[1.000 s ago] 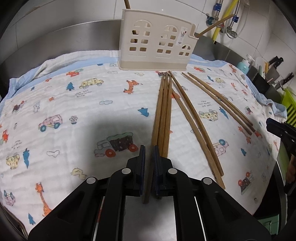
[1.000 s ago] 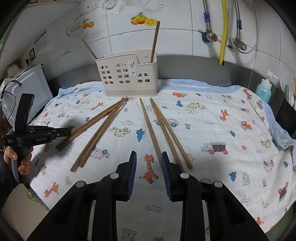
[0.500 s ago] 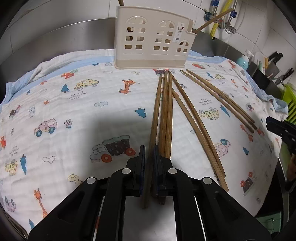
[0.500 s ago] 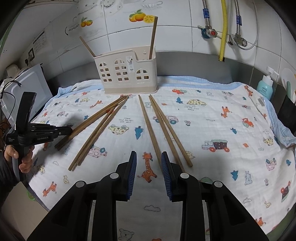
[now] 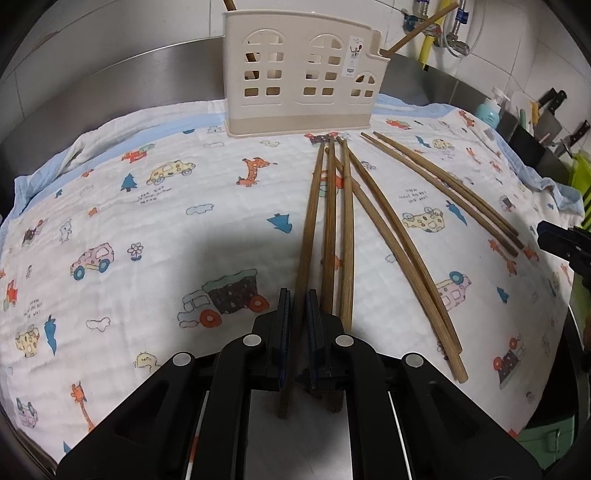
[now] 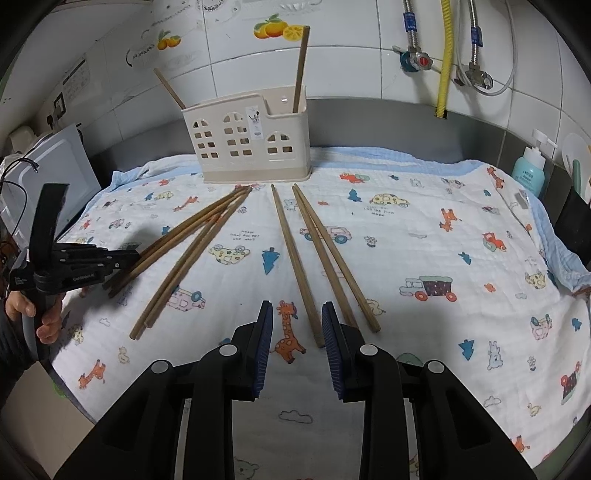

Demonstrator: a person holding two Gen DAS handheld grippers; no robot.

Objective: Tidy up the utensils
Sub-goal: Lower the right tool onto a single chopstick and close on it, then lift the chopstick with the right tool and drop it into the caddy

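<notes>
Home kitchen. White tiled wall (image 6: 351, 74) at 12 o'clock with water valves (image 6: 417, 59) and a yellow hose (image 6: 445, 55), fruit stickers (image 6: 277, 29), soap bottle (image 6: 530, 168) at 2, knives (image 5: 554, 110) racked at 2, steel table (image 5: 110, 92) under my printed cloth (image 6: 424, 240), utensil caddy (image 6: 251, 144) at 12.

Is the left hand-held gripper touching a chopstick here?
Touching. In the left wrist view the left hand-held gripper is shut on one chopstick, with both pads against its sides.
</notes>
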